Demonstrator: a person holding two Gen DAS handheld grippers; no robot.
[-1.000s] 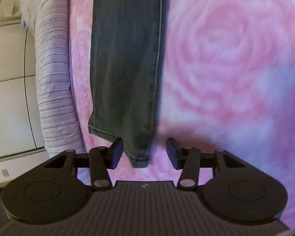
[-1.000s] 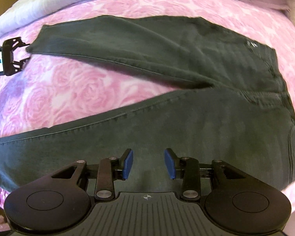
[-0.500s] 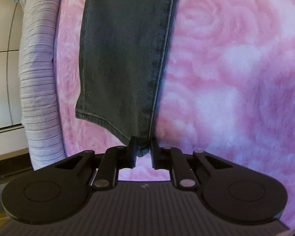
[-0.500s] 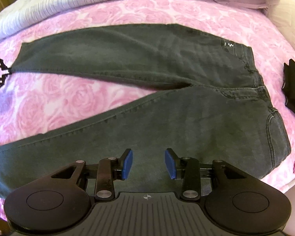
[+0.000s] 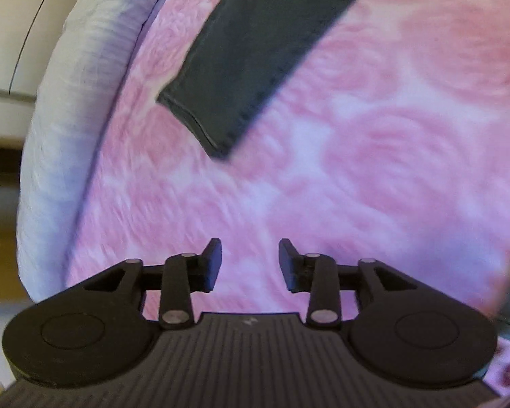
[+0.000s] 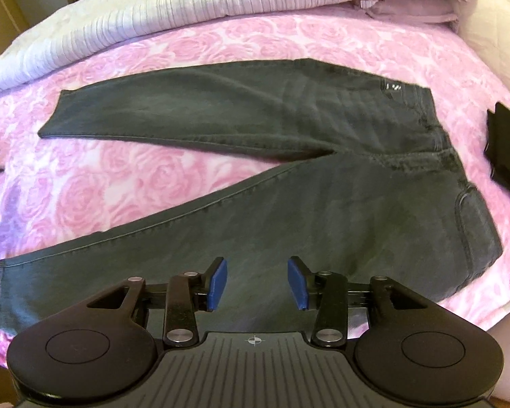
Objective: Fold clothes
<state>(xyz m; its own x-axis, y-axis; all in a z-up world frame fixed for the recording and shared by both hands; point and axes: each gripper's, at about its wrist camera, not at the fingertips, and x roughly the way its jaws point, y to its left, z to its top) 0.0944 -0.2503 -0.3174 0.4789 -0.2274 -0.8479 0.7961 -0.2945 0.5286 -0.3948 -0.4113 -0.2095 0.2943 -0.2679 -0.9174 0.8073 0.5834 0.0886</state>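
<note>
Dark grey jeans (image 6: 323, 183) lie flat on a pink rose-patterned blanket (image 6: 146, 176), legs spread apart toward the left, waistband at the right. My right gripper (image 6: 256, 284) is open with blue pads, hovering over the near leg close to the thigh. In the left wrist view, the hem end of one leg (image 5: 221, 102) lies on the blanket (image 5: 357, 187), well ahead of my left gripper (image 5: 250, 261), which is open with nothing between its fingers. That view is motion-blurred.
A white ribbed bedspread (image 6: 187, 10) runs along the far side of the bed, with folded pale bedding (image 6: 418, 3) at the far right. A black flat object (image 6: 506, 149) lies on the blanket right of the waistband. The bed edge (image 5: 51, 136) drops off at left.
My left gripper, shut on the leg hem half a second ago, has opened and pulled back from it. The far leg now lies straighter. The right gripper stayed open and drew back slightly.
</note>
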